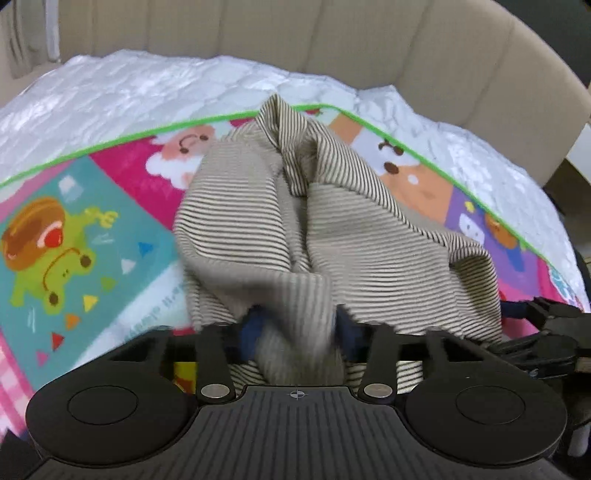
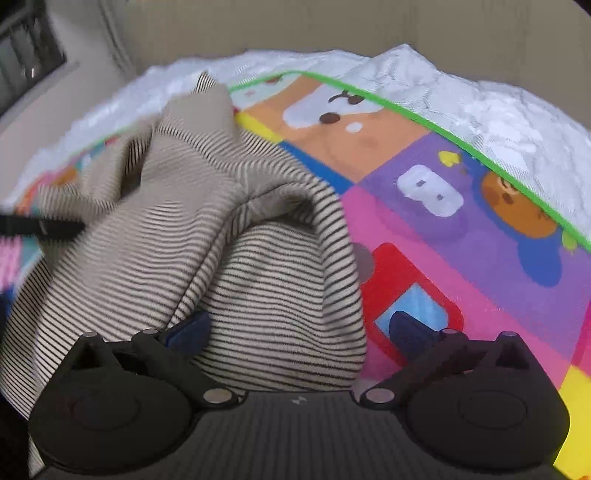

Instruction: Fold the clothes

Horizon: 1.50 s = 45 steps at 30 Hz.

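Bedroom: padded headboard (image 1: 332,33), quilted mattress (image 1: 110,96), cartoon blanket (image 1: 92,229).

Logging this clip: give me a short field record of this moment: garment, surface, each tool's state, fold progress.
garment: beige striped garment, bunched and crumpled, part lifted
surface: colourful cartoon mat with green edge, lying on a white quilt
backdrop: beige padded headboard
left tool: fingers partly closed with striped fabric gathered between them
right tool: fingers spread wide, fabric lying between them, not pinched
fold progress: no neat fold visible yet
image quality: motion blur on the fabric in both views
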Available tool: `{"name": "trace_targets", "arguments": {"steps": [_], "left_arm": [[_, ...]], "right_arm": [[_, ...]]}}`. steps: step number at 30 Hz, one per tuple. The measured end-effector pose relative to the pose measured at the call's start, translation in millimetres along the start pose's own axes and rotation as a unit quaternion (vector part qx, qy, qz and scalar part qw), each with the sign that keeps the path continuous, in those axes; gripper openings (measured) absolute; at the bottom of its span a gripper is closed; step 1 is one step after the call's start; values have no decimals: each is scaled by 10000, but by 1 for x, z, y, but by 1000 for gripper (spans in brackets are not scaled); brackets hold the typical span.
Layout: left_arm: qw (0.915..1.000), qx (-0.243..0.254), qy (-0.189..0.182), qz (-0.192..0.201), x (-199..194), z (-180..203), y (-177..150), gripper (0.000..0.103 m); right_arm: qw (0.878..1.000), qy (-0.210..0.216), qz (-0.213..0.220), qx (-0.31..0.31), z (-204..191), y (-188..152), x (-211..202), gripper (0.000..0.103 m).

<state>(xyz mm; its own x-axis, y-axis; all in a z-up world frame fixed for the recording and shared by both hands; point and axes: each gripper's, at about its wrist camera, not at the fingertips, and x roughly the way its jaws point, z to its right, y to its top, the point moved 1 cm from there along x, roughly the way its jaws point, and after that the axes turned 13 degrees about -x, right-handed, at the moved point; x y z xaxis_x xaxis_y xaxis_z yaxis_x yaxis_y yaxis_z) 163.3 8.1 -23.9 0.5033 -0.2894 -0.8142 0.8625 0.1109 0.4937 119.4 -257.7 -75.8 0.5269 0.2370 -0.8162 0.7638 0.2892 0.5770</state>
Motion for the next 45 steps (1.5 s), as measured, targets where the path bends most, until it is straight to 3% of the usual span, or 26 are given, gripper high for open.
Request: {"name": "trace_targets", "arguments": {"steps": [3,6,10,14,16,17,20,23,28,31,32,33,35,37,39,45], "left_arm": [[9989,-215,226,336,-8,-25,24,18],[9937,-468,616,805,-18,-57,54,15],[9793,-963,1177,1337,-38,-110,90,17],[9724,-1295,1345,1398,-51,-140,97,22],[9750,-1330,1186,1326,-54,-143,91,30],[9775,-1326,1052,1260,-55,-141,87,40],[9864,-1225,516,969,-54,-125,71,58],[9921,-1057,63,675,-48,-104,55,71],[9943,-883,-314,508,-35,-66,31,79],[9950,-712,-396,585,-34,-55,18,86],[9939,-748,-452,679,-34,-57,14,90],[9919,-844,-522,799,-34,-59,10,93],[9870,-1061,-664,1007,-32,-65,4,94],[9813,-1430,-783,1024,-25,-75,1,94],[9779,-1679,-823,934,-19,-84,3,94],[9741,-1953,-635,945,-12,-102,7,95]], "right_arm": [[10000,-33,15,-75,-2,-1,-1,103],[9997,-117,28,-193,-6,-2,-2,103],[9993,-210,37,-294,-8,-1,0,103],[9997,-118,49,-223,-14,3,-2,103],[9999,-30,55,-159,-19,6,-4,103],[9999,14,57,-126,-21,7,-6,101],[9999,145,66,-30,-29,11,-10,86],[9996,276,74,67,-36,14,-14,66],[9985,494,88,228,-49,20,-20,64],[9958,909,65,54,-65,12,-22,65],[9953,906,169,-280,-74,9,-29,61],[9942,900,263,-531,-80,8,-33,43],[9922,879,419,-782,-80,8,-39,21],[9908,798,628,-900,-70,18,-43,10],[9902,646,831,-913,-54,32,-44,9],[9927,-345,1096,-378,26,75,-25,8]]}}
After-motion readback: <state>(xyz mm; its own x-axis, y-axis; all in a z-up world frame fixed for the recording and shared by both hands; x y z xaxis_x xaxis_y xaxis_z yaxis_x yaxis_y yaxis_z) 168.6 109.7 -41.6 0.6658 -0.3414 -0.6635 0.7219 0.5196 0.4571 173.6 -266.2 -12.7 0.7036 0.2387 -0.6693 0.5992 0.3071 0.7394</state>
